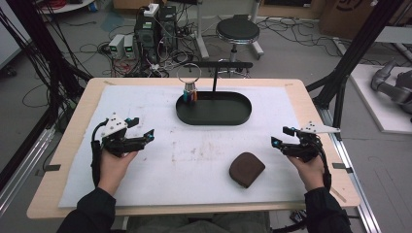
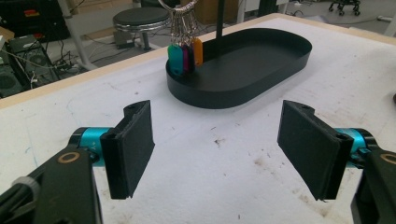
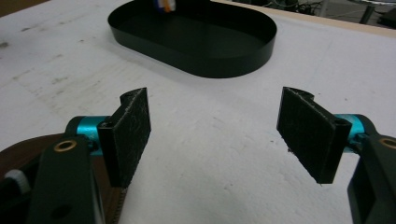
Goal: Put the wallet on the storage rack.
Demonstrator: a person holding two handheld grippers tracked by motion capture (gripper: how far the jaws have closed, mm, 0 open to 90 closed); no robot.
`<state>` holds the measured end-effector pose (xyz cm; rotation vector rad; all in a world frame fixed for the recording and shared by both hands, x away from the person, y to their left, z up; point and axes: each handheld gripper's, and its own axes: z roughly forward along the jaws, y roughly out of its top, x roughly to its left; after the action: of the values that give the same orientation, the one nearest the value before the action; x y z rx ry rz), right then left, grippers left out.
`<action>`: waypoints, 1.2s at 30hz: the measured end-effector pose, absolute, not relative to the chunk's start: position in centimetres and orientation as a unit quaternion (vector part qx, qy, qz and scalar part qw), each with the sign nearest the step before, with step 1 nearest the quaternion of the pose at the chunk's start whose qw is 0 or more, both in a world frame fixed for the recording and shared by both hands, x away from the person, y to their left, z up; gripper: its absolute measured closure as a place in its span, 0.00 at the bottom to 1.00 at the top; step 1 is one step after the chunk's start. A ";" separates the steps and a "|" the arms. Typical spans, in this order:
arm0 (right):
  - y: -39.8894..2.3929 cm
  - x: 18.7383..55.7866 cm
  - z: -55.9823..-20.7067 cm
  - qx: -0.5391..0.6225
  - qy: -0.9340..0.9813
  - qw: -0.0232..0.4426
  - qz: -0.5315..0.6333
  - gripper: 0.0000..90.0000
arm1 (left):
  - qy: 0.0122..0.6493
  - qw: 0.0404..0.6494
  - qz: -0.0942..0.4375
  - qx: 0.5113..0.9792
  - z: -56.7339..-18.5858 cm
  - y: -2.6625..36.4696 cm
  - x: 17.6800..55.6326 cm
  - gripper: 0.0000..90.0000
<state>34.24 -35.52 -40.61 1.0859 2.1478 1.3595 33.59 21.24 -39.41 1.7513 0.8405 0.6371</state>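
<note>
Left tongs (image 1: 144, 130) hovered wide open and empty over the table (image 1: 73, 126), the key ring (image 1: 189, 90) hung in the black tray (image 1: 228, 118), and the equally wide right tongs (image 1: 283, 137), beside the brown pouch (image 1: 247, 168), risked nudging it sideways.

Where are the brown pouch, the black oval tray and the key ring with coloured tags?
brown pouch (image 1: 247, 169), high view, middle of its top face
black oval tray (image 2: 280, 63), left gripper view, outer wall
key ring with coloured tags (image 2: 185, 57), left gripper view, on the tags
</note>
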 end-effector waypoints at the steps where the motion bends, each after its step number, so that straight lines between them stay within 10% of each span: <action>1: -35.4 34.1 -40.6 0.386 0.764 0.181 0.485 0.29 | 0.351 0.520 0.265 0.732 -39.4 21.2 33.6 0.30; 31: -29.8 36.5 -43.9 0.360 0.839 -0.020 0.409 0.53 | 0.346 0.520 0.263 0.736 -39.4 20.5 33.5 0.30; 36: -30.0 36.6 -44.0 0.357 0.834 -0.061 0.416 0.71 | 0.345 0.519 0.263 0.737 -39.5 20.4 33.5 0.30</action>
<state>36.60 -29.96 -44.01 1.1659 2.7278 1.3610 33.47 20.36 -39.49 1.7671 0.8287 0.6316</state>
